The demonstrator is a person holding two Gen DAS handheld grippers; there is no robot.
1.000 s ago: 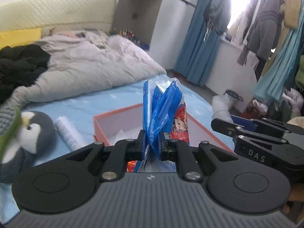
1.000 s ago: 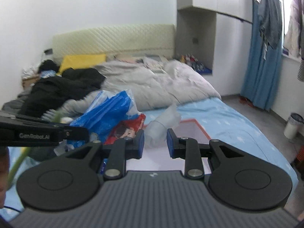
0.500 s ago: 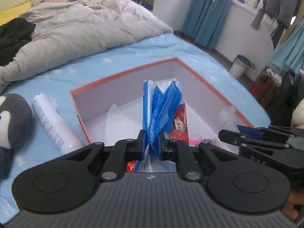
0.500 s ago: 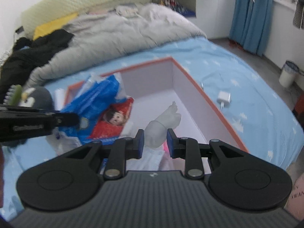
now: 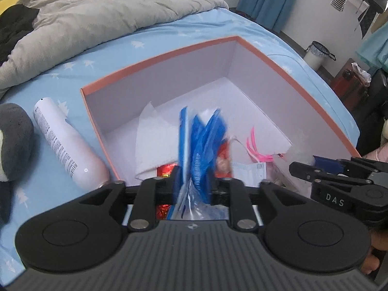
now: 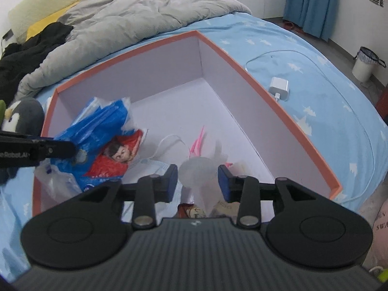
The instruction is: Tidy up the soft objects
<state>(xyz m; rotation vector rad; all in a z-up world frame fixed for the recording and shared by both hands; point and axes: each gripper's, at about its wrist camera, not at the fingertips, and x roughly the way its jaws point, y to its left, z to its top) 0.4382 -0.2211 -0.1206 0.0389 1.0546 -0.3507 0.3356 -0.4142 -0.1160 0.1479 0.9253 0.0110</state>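
Both grippers over the orange-rimmed box (image 6: 257,80) on the bed, fingers just parting around soft items.

Blue plastic bag (image 5: 206,145), blurred, stands between the left gripper (image 5: 192,186) fingers, which have just been opening; whether the pads still press it cannot be told. A pale translucent glove (image 6: 198,169) sits in the right gripper (image 6: 198,181), whose fingers have also just been opening, with gaps at both pads. Inside the box: a red packet with a cartoon face (image 6: 114,160), pink strips (image 6: 197,143), white paper (image 5: 155,143). Right gripper's side reads "DAS"; left's reads "Robot.AI". Outside the box: a white spray can (image 5: 65,145), small print unreadable, a penguin plush (image 6: 23,115), a white charger (image 6: 278,88), a grey duvet (image 6: 135,12).
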